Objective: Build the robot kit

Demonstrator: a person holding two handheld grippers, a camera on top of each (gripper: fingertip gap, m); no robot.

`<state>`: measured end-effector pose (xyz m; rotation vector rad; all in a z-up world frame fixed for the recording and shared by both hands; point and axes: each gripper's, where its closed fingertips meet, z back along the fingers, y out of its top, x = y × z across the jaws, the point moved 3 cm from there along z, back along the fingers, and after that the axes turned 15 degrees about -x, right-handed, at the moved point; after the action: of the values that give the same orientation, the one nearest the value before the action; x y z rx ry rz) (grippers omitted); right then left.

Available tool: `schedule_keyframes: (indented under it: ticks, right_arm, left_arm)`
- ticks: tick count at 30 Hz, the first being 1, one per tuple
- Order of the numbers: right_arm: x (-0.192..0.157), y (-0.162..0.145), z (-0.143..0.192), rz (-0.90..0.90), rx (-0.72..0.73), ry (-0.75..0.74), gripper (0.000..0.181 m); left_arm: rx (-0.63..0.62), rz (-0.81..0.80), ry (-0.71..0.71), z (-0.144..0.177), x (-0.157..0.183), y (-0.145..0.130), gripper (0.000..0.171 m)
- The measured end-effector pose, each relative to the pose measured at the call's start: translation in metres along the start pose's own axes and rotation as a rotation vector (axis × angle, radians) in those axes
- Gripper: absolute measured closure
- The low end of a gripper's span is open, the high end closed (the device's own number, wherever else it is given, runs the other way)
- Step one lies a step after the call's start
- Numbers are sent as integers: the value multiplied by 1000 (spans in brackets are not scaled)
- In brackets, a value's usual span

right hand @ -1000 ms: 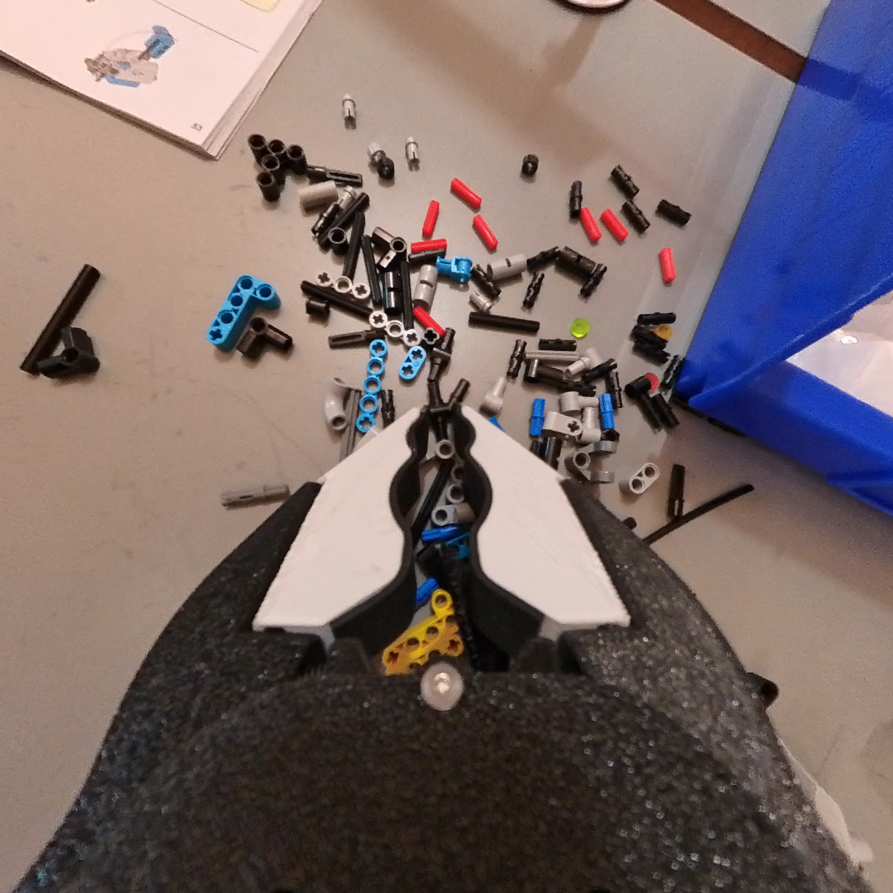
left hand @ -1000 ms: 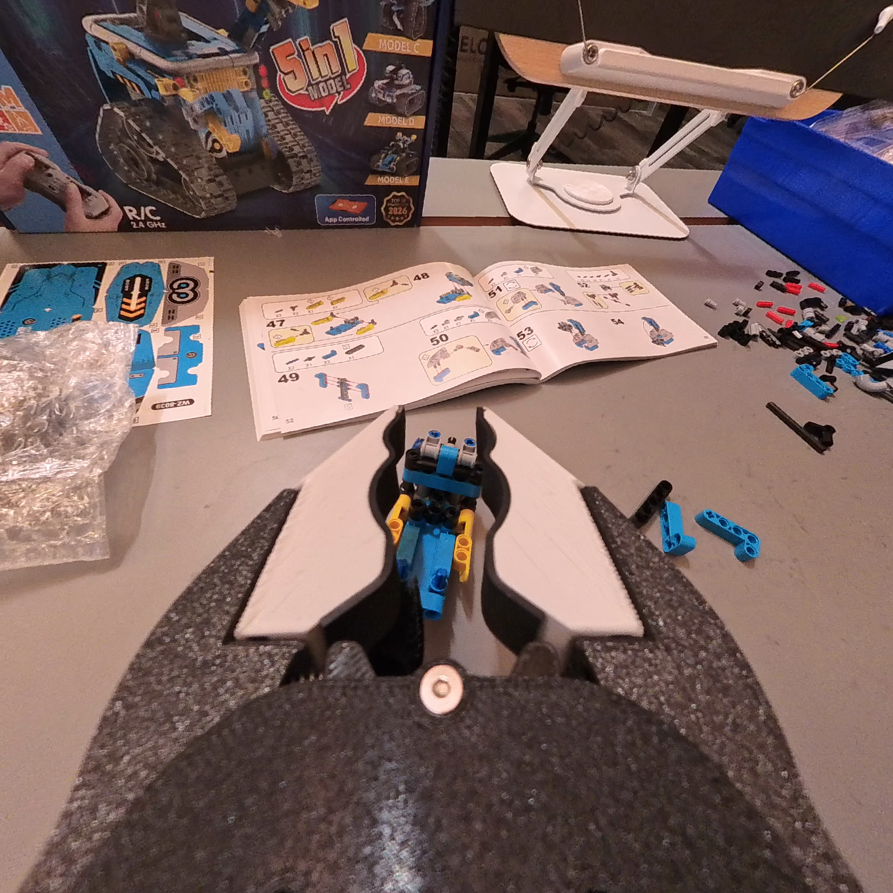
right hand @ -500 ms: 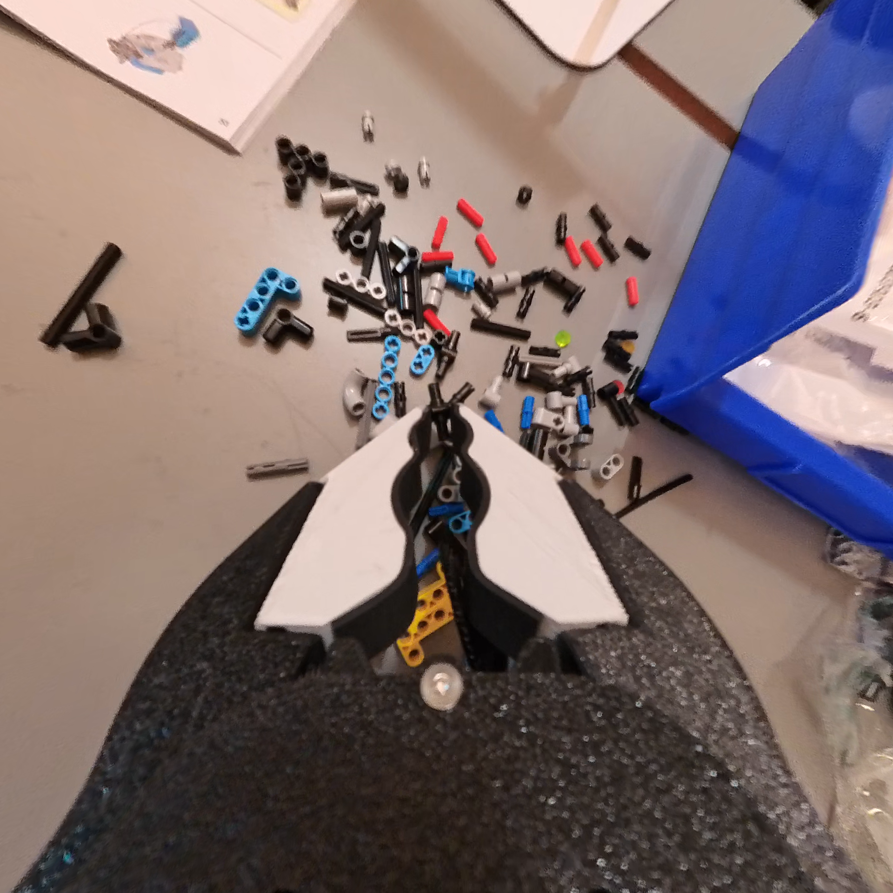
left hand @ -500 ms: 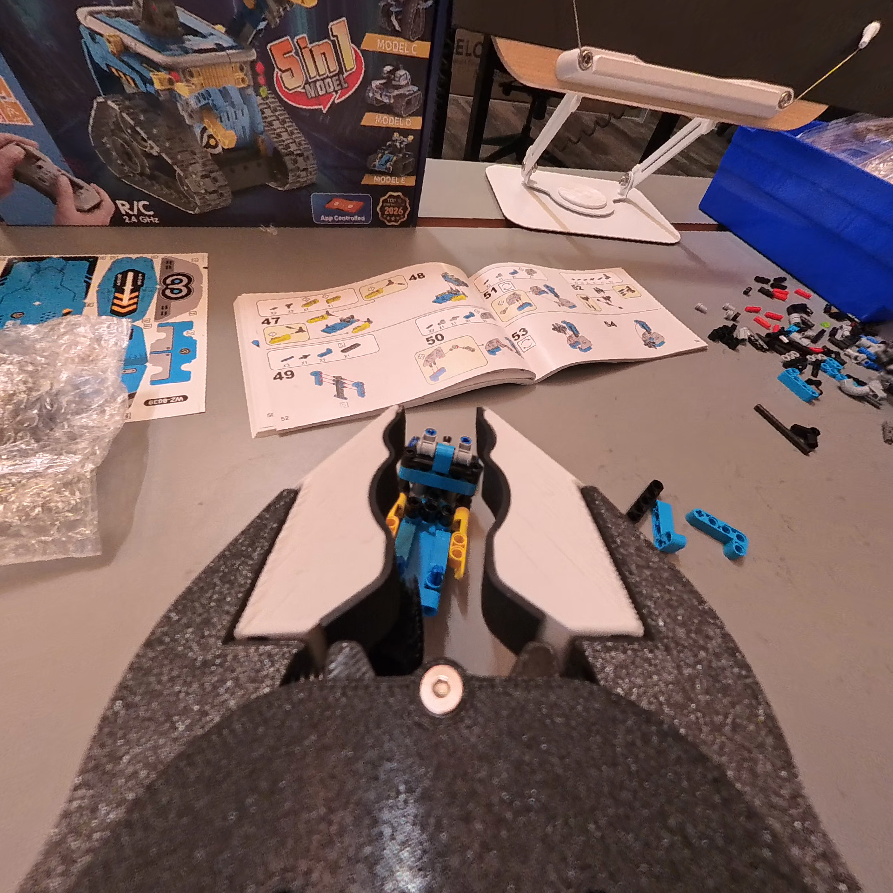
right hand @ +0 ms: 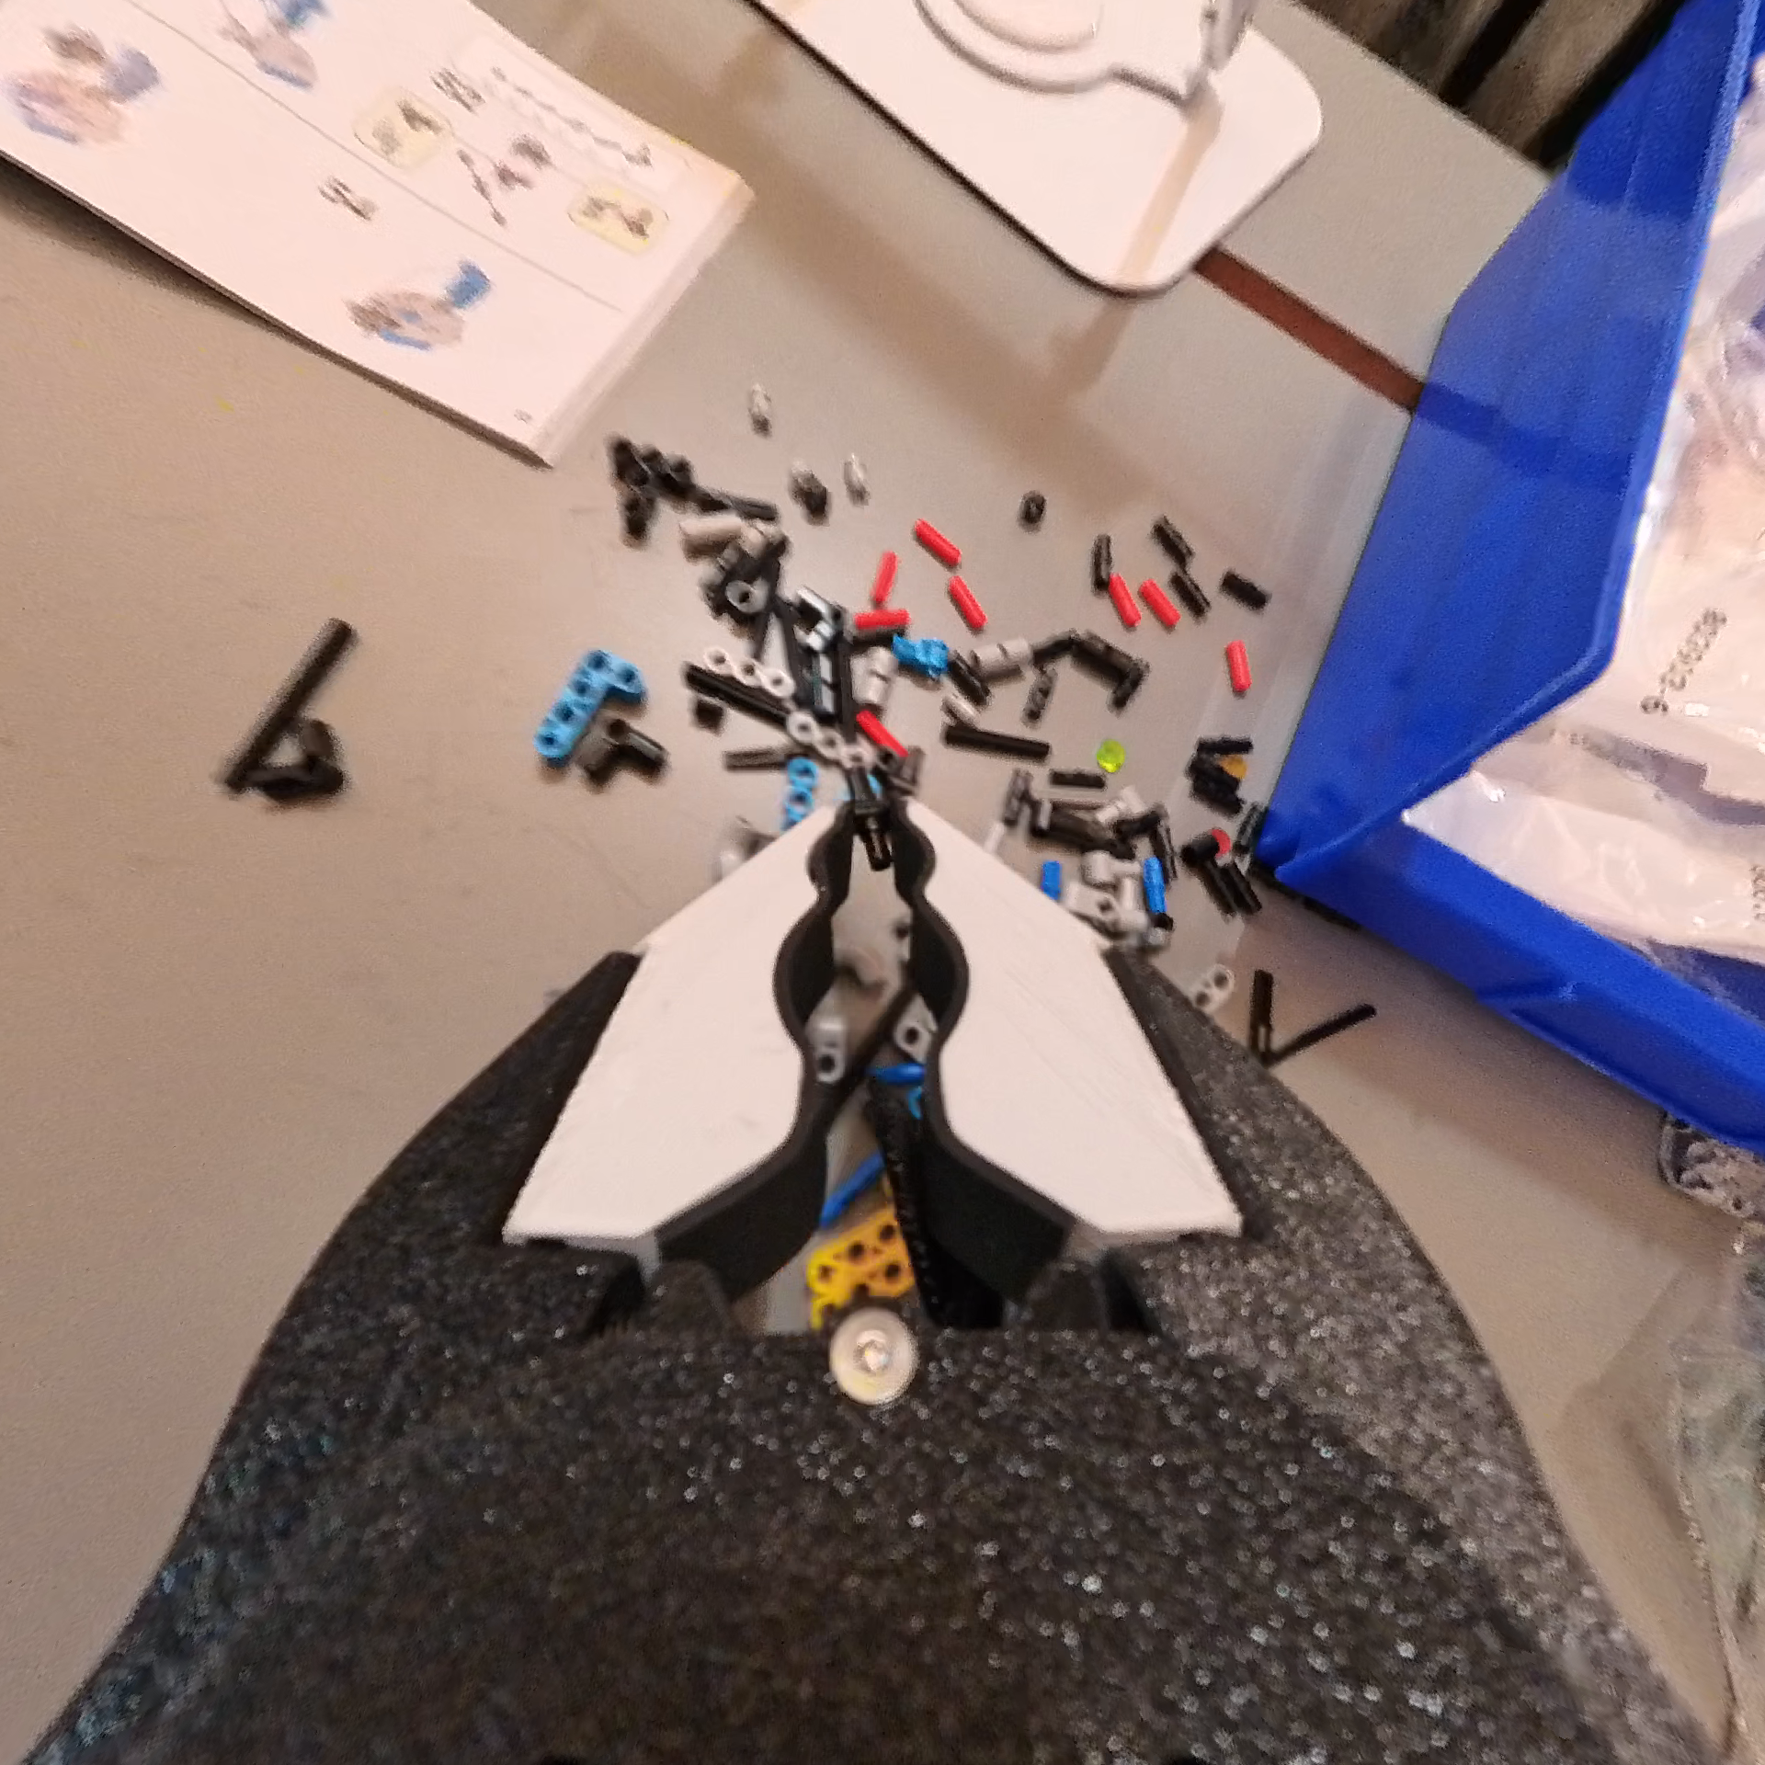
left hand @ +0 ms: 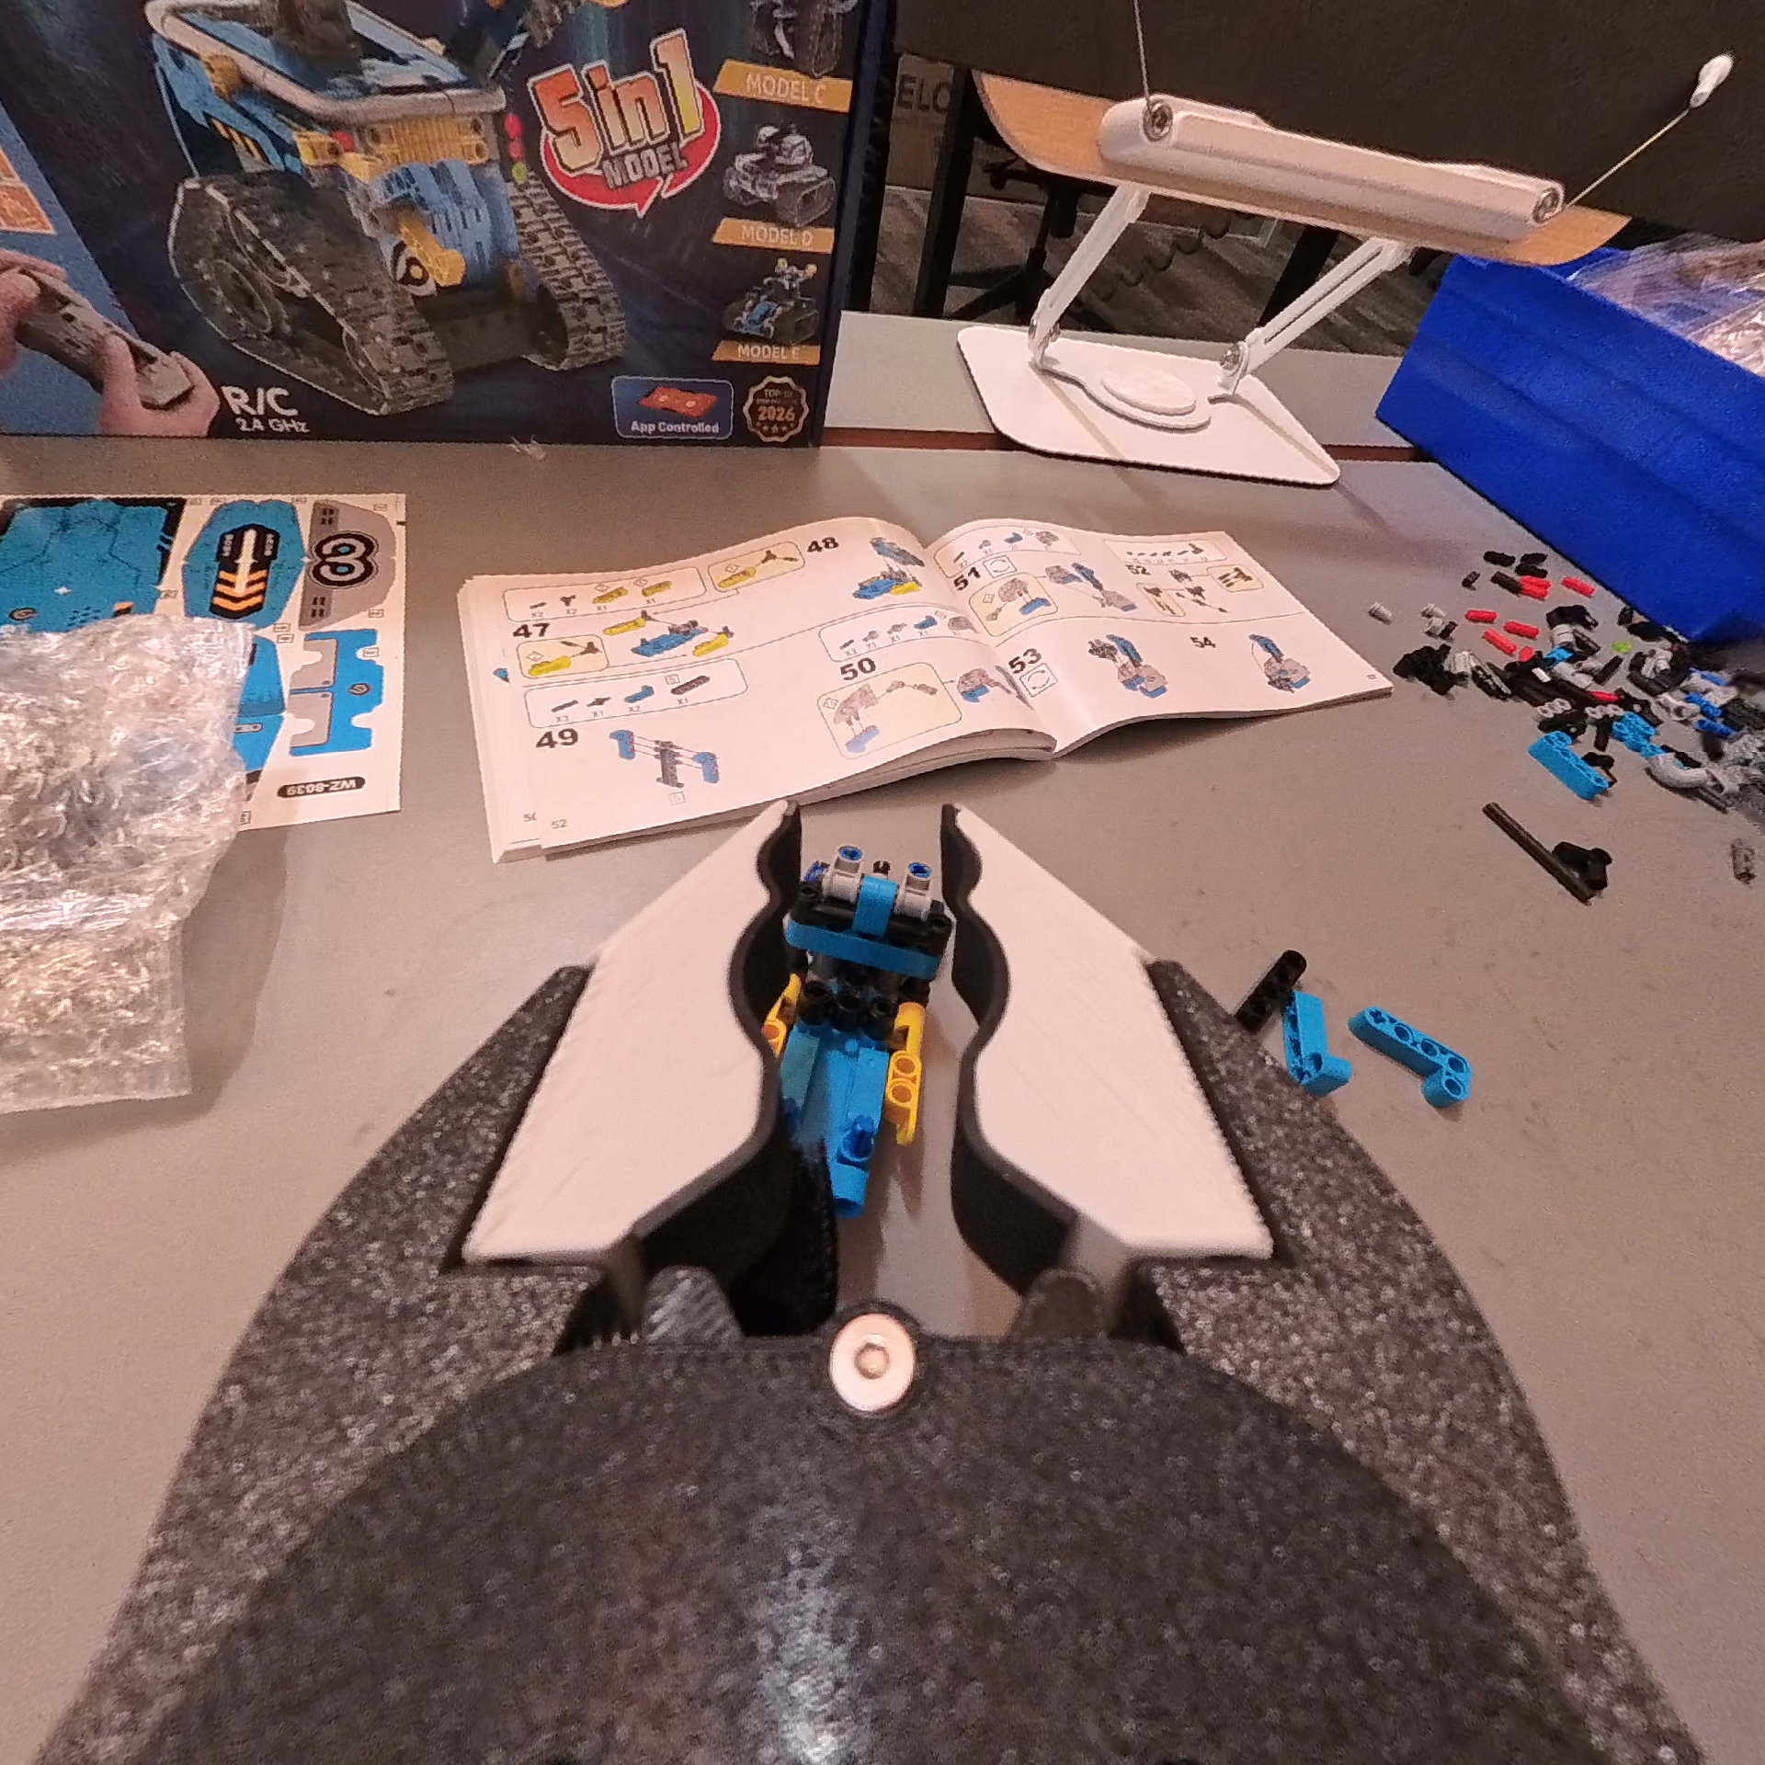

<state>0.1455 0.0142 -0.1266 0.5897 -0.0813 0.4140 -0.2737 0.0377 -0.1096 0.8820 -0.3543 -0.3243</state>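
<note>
A: What does the left tool (left hand: 867, 821) have?

B: A small brick assembly (left hand: 860, 993) of blue, black, yellow and grey parts sits between its fingers, gripped at the blue-and-black top section. It is held above the grey worktop (left hand: 382, 1098).

A: And the right tool (right hand: 871, 823)?

B: Its tips are pinched together on a small black pin (right hand: 871, 840), which sticks out a little past them. The picture is blurred, so I cannot tell the pin's exact form.

A: What lies about the right tool?

B: Just ahead of it is a scattered pile of loose parts (right hand: 955, 669): black pins, red pins, grey connectors and blue beams. A blue L-shaped beam (right hand: 583, 702) lies at the pile's left edge, and a black axle with a black connector (right hand: 287, 726) lies well apart to the left. A yellow beam (right hand: 860, 1270) shows low between the fingers.

A: Farther out?

B: A blue bin (right hand: 1490, 592) stands to the right of the pile, with clear bags in it. An open instruction booklet (left hand: 860, 659) lies ahead of the left tool, a sticker sheet (left hand: 277, 621) and a crumpled clear bag (left hand: 105, 840) to its left. Two blue beams (left hand: 1375, 1046) lie to its right. A picture box (left hand: 430, 210) and a white stand (left hand: 1194, 382) are at the back.
</note>
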Motion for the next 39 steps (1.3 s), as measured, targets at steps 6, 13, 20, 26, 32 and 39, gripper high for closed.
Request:
schedule_keyframes:
  ticks: [6,13,20,26,32,39]
  right_arm:
    - [-108,41,22,171,141,213,174]
    - [-198,40,4,326,113,360,174]
    - [-219,31,-8,356,61,419,174]
    - [-217,30,-9,340,68,408,165]
    - [-187,28,3,195,108,410,160]
    - [-79,-44,25,-117,59,94,152]
  left_arm:
    - [-1,-4,-8,0,2,0,143]
    - [-1,2,-19,1,3,-1,143]
    - [-7,-3,-18,-1,3,-2,143]
    - [-9,-5,-17,-1,3,-2,142]
    - [-11,2,-18,-1,2,-2,143]
    - [-10,7,-25,-2,3,-1,143]
